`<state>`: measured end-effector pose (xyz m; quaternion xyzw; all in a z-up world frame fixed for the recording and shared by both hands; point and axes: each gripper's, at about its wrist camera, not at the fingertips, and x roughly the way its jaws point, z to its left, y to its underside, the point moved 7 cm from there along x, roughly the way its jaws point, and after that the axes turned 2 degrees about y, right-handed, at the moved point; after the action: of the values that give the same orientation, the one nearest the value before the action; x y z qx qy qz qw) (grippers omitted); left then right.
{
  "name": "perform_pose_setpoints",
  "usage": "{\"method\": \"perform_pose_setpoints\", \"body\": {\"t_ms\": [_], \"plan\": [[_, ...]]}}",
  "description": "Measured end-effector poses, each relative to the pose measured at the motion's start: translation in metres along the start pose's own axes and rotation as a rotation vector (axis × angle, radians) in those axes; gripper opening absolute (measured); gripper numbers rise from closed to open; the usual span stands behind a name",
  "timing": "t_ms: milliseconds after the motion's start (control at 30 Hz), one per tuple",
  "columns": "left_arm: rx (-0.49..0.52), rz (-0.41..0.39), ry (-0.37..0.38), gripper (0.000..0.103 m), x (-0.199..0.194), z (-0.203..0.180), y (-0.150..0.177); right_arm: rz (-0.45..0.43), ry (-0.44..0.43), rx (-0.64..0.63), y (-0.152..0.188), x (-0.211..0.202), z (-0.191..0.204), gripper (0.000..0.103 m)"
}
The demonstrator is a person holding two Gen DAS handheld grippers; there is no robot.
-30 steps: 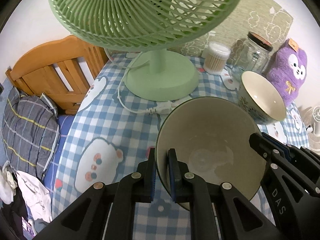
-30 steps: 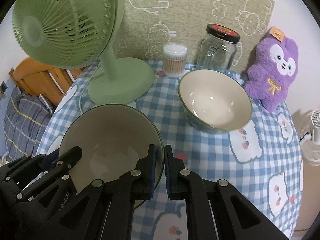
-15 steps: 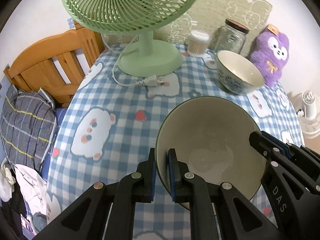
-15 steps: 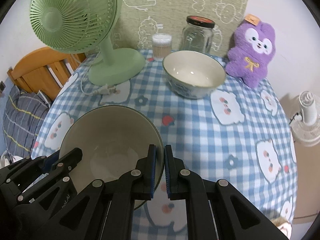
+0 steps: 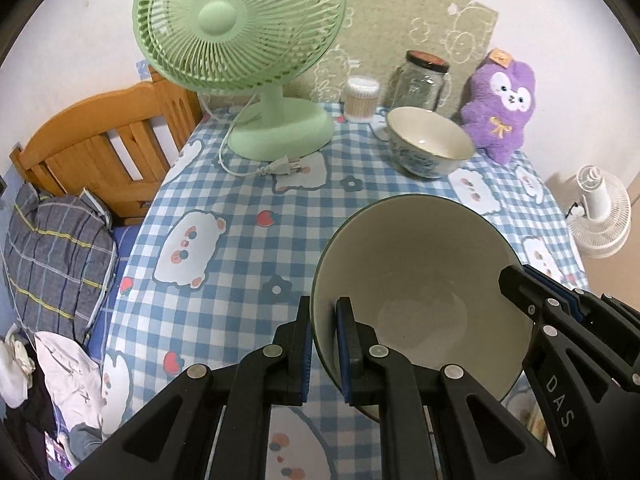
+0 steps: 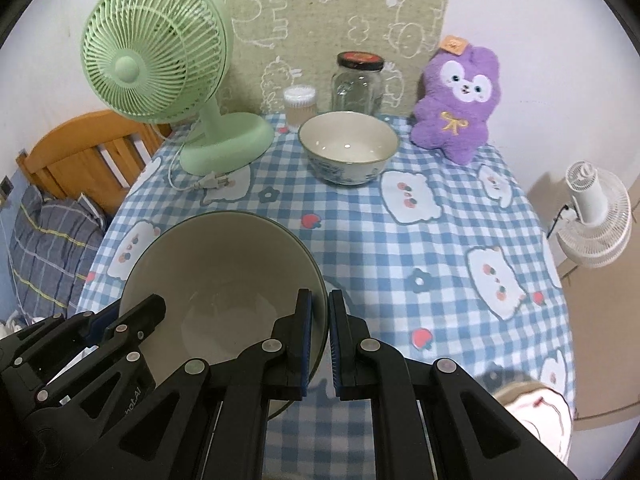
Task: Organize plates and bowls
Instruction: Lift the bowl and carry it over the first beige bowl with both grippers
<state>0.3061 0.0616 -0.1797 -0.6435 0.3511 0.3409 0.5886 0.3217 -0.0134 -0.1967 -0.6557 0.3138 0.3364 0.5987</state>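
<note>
Grippers both clamp big bowl (image 5: 416, 280) by opposite rims: left gripper (image 5: 323, 344), right gripper (image 6: 319, 330). Bowl held above checkered tablecloth (image 6: 400, 248); patterned bowl (image 6: 349, 152) sits near jar (image 6: 358, 82).

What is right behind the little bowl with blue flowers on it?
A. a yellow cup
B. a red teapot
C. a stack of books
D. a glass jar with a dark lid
D. In the right wrist view the glass jar with a dark lid stands just behind the flowered bowl, at the far edge of the checked tablecloth.
</note>
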Motion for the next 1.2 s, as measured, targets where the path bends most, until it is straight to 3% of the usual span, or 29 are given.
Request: {"method": "perform_pose_setpoints", "body": {"t_ms": [600,833,1200], "plan": [[0.045,-0.031,0.056,0.008,-0.064,-0.034,0.028,-0.024,0.052,0.065,0.038,-0.078,-0.032,0.011],[0.072,-0.045,0.059,0.008,-0.082,-0.043,0.046,-0.011,0.054,0.081,0.06,-0.092,-0.038,0.011],[0.063,0.001,0.079,0.008,-0.08,-0.05,0.071,0.049,0.062,0.103,0.097,-0.091,-0.044,0.011]]}}
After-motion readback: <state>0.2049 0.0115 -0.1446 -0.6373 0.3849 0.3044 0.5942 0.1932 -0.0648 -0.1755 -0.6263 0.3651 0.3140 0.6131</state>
